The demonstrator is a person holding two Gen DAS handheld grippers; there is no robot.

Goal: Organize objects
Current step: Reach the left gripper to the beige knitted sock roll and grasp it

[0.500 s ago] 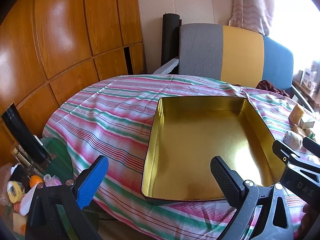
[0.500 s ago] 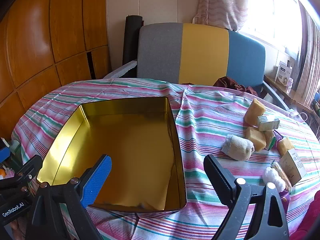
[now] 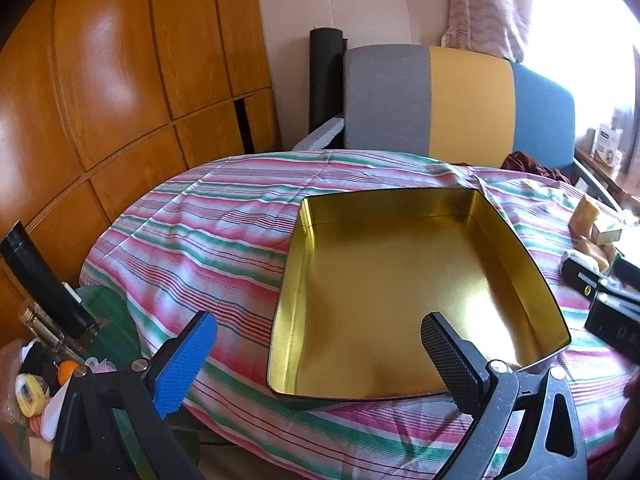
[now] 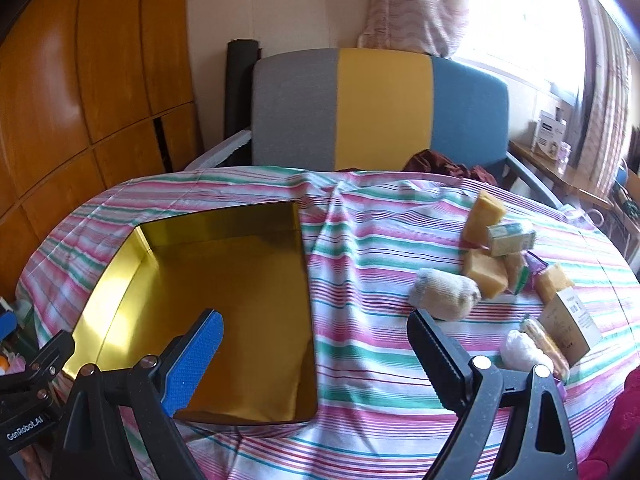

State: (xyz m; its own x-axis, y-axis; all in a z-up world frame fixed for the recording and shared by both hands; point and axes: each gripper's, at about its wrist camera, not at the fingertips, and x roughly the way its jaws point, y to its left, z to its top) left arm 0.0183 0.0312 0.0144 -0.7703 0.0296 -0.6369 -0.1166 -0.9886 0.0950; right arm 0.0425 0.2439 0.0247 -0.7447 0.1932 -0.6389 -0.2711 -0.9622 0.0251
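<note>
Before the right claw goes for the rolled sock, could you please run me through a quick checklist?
1. Right claw open and holding nothing: ok.
2. Left claw open and holding nothing: ok.
3. Gold rectangular metal tin has nothing inside it: ok.
4. Rolled beige sock lies apart from the yellow sponge blocks: not ok, it appears to touch one.
5. Path over the striped tablecloth to the sock is unobstructed: ok.
</note>
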